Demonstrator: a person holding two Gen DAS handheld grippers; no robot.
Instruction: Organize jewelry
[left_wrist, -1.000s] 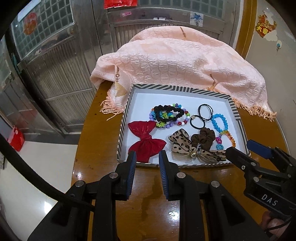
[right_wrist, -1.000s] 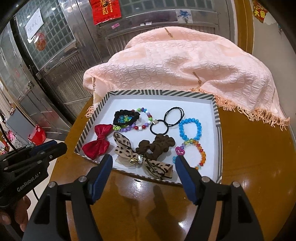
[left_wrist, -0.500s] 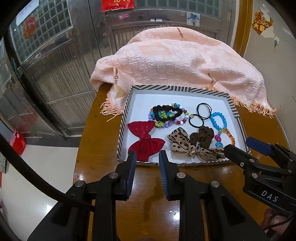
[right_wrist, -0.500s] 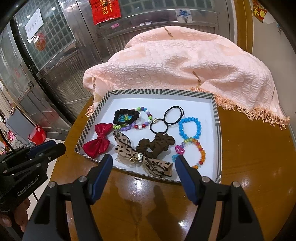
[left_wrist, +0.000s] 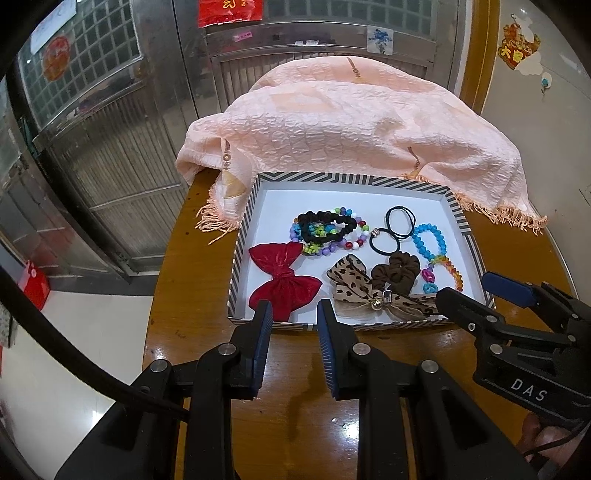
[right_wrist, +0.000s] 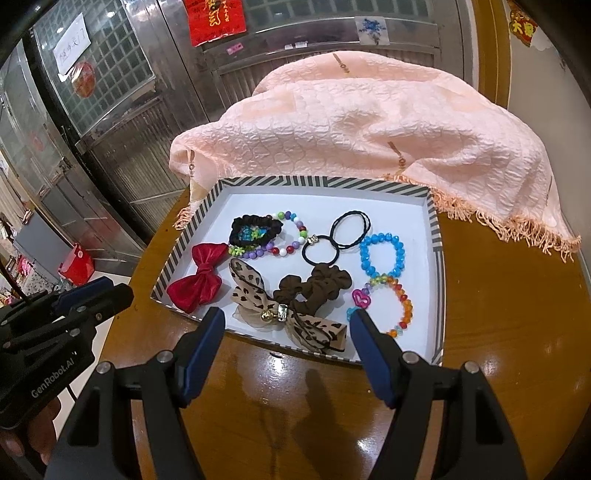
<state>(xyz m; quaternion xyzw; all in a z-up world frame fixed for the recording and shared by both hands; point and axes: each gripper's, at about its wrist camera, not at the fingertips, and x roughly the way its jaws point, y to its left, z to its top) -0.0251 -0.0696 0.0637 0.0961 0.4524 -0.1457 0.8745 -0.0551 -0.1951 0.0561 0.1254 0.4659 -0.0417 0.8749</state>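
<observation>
Nothing moved; DAS label (left_wrist: 527, 395) left-cam only

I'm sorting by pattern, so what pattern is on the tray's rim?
Black-and-white diagonal stripes on the tray's rim, clearest in the right wrist view.

table (right_wrist: 517, 350): glossy wood | shawl (right_wrist: 369, 122): crinkled cloth | red bow (left_wrist: 282, 280): velvety
</observation>
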